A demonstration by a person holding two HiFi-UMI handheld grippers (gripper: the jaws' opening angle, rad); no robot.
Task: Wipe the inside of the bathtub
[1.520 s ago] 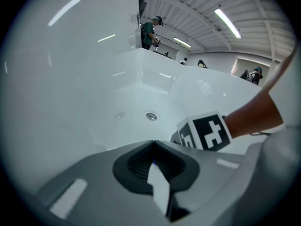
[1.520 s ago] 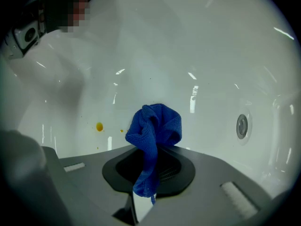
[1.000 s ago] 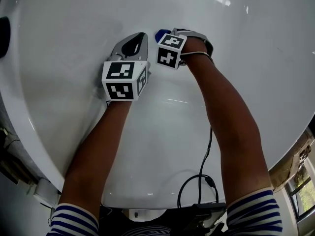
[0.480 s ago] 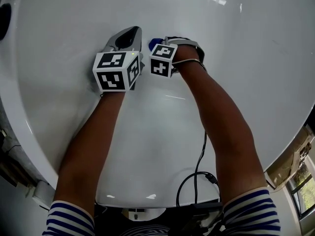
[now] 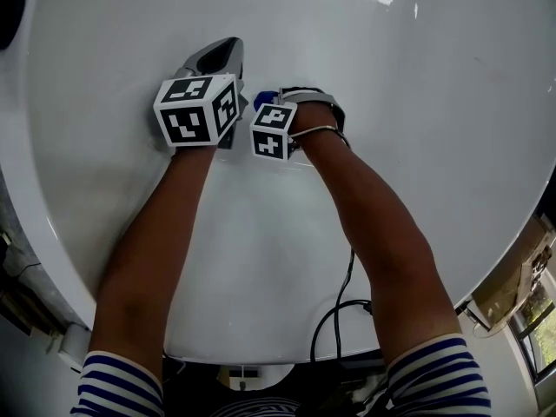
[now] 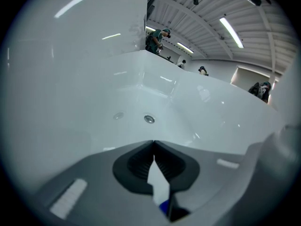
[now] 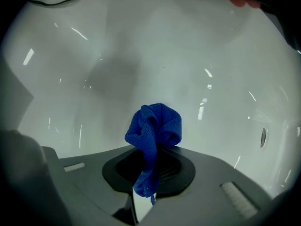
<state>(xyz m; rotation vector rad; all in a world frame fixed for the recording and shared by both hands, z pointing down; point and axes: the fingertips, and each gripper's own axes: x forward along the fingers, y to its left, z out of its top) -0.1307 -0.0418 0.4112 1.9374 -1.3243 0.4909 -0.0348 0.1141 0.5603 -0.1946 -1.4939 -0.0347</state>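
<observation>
Both arms reach down into the white bathtub, and the two tools sit side by side at about 11 o'clock from the centre of the head view. The left tongs are pressed together at the tips with nothing between them. They lie at 9 o'clock of the right tongs, just beside them, with the two marker cubes nearly touching.

The right tongs pinch a blue cloth. It bunches into a rounded wad beyond the tips, with a thin tail hanging back through the gap. The wad faces the smooth tub wall and seems to press on it, though the contact itself is not plain. From the head view only a small blue edge shows, at 12 o'clock of the right cube.

Two small round fittings sit in the tub wall at 12 o'clock of the left tongs. A black cable loops over the tub rim at 6 o'clock.
</observation>
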